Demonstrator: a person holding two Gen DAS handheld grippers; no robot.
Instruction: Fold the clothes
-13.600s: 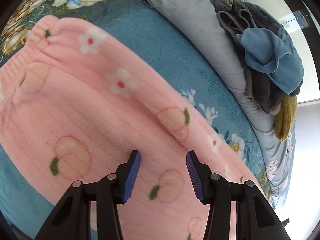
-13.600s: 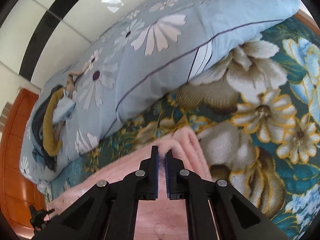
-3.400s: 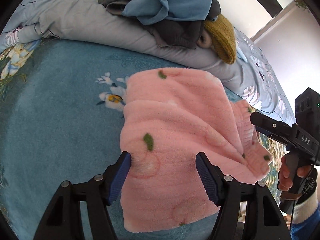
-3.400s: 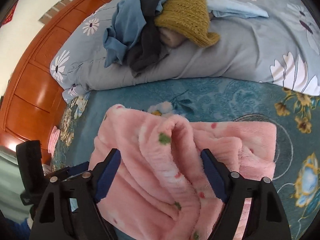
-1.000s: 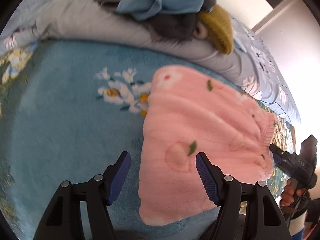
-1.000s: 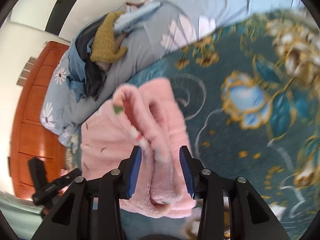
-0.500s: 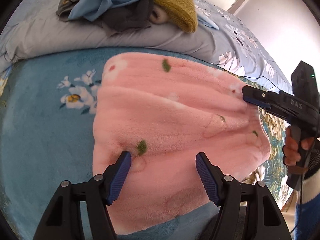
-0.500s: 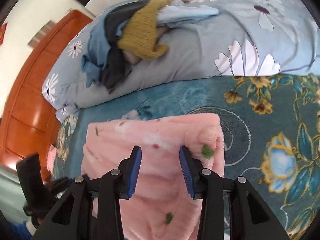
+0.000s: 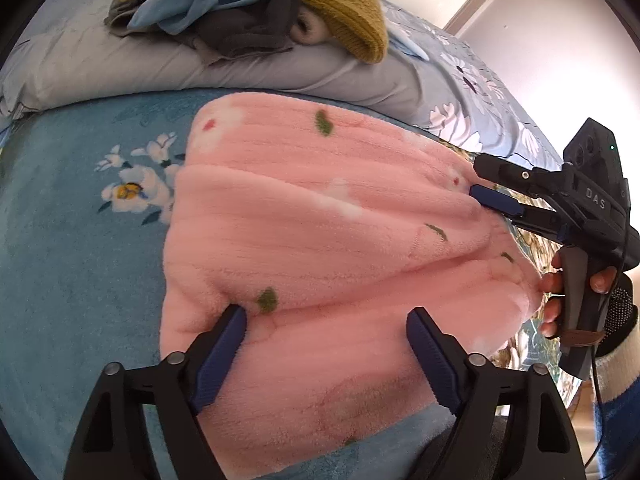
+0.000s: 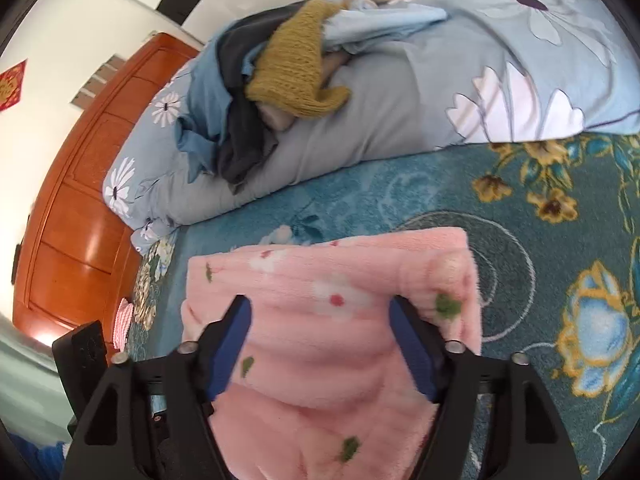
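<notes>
A pink fleece garment [image 9: 320, 216] with peach and flower prints lies folded on the blue floral bedspread [image 9: 72, 240]. My left gripper [image 9: 326, 344] hovers over its near edge. Its jaws are opening, fabric lies below and between them, and the pads do not press it. The right gripper [image 9: 496, 196] shows at the garment's right end, held by a person's hand [image 9: 552, 300]. In the right wrist view the garment [image 10: 320, 300] lies under my right gripper [image 10: 320, 340]. Its jaws are opening too, straddling the folded top layer without gripping it.
A heap of blue, grey and mustard-yellow clothes [image 9: 256, 4] sits on the grey floral duvet [image 9: 120, 68] behind the garment. A wooden headboard [image 10: 80, 200] stands at the left of the right wrist view. The left gripper's black body [image 10: 80, 348] shows at the lower left there.
The right gripper carried a bunched pink fold over the garment and let it go; its jaws have spread wide. The left jaws have also widened. The garment now lies folded flat.
</notes>
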